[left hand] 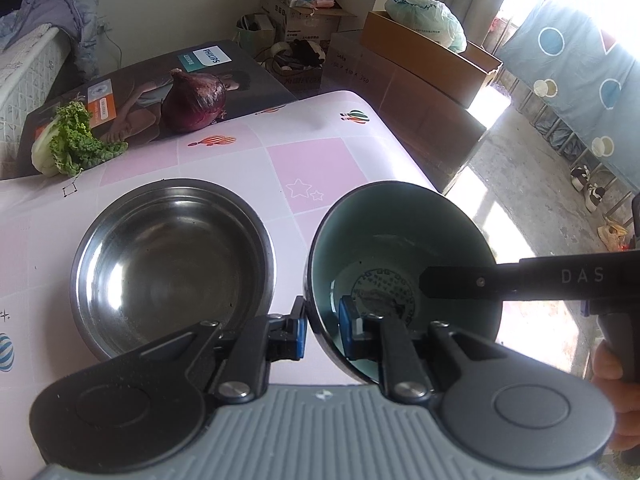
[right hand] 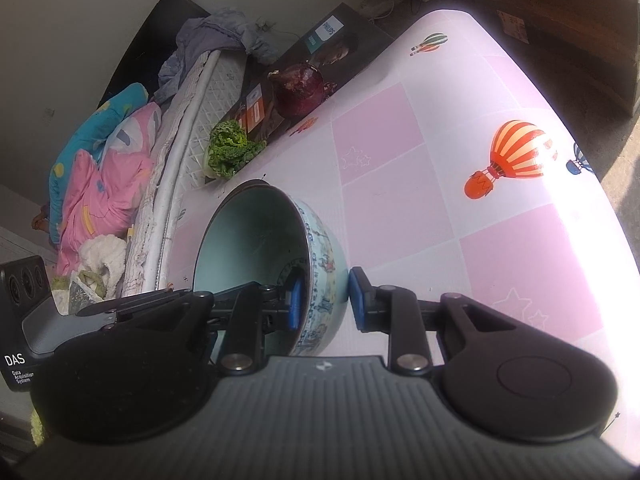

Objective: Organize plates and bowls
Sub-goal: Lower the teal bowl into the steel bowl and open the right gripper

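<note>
Both tongs (left hand: 323, 332) (right hand: 325, 300) clamp the ceramic bowl (right hand: 256, 248); only the left view shows the steel bowl (left hand: 172, 264).

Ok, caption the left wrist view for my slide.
Left tool straddles the ceramic bowl's rim beside a steel bowl; the right tool reaches in from the opposite side.

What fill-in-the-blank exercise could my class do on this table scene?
1. The red onion rests on a box printed with the brand ___.
2. The tablecloth shows hot-air ___.
3. The left gripper has its jaws either side of the ceramic bowl at its ___.

Missing words: PHILIPS; balloons; rim
</note>
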Action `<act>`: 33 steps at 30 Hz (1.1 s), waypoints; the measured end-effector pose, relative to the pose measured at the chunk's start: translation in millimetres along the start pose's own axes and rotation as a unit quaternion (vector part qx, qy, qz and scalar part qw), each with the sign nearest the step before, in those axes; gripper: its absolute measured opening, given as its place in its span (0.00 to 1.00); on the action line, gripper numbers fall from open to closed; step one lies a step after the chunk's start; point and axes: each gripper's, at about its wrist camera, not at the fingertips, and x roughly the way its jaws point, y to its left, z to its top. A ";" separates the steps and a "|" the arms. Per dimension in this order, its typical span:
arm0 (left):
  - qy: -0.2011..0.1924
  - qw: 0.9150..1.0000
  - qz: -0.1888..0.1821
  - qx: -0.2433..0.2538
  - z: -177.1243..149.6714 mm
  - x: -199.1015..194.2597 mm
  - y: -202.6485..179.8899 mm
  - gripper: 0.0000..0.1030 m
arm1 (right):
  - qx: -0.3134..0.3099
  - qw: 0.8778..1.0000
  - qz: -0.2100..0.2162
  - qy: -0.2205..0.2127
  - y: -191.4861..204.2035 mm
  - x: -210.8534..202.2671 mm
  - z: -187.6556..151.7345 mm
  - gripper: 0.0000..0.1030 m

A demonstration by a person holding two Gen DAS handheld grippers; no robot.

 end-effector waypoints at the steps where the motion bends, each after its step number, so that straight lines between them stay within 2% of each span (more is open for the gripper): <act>1: -0.002 1.000 0.000 -0.002 -1.2 -4.5 1.9 0.17 | -0.002 1.000 0.000 0.000 5.3 -1.6 -1.3 0.23; 11: -0.027 0.999 0.012 -0.024 -9.1 -47.2 33.9 0.17 | -0.031 0.999 0.012 0.008 59.8 -1.0 -9.0 0.23; 19: -0.038 0.997 0.030 -0.057 -12.1 -66.7 78.7 0.17 | -0.049 0.998 0.031 0.031 98.8 32.2 -8.3 0.23; 26: -0.033 0.995 0.043 -0.086 -4.1 -54.9 116.6 0.17 | -0.050 0.997 0.040 0.046 114.5 79.5 7.4 0.23; 33: -0.009 0.993 0.041 -0.106 4.7 -15.6 144.2 0.17 | -0.046 0.997 0.021 0.062 109.2 126.0 22.2 0.23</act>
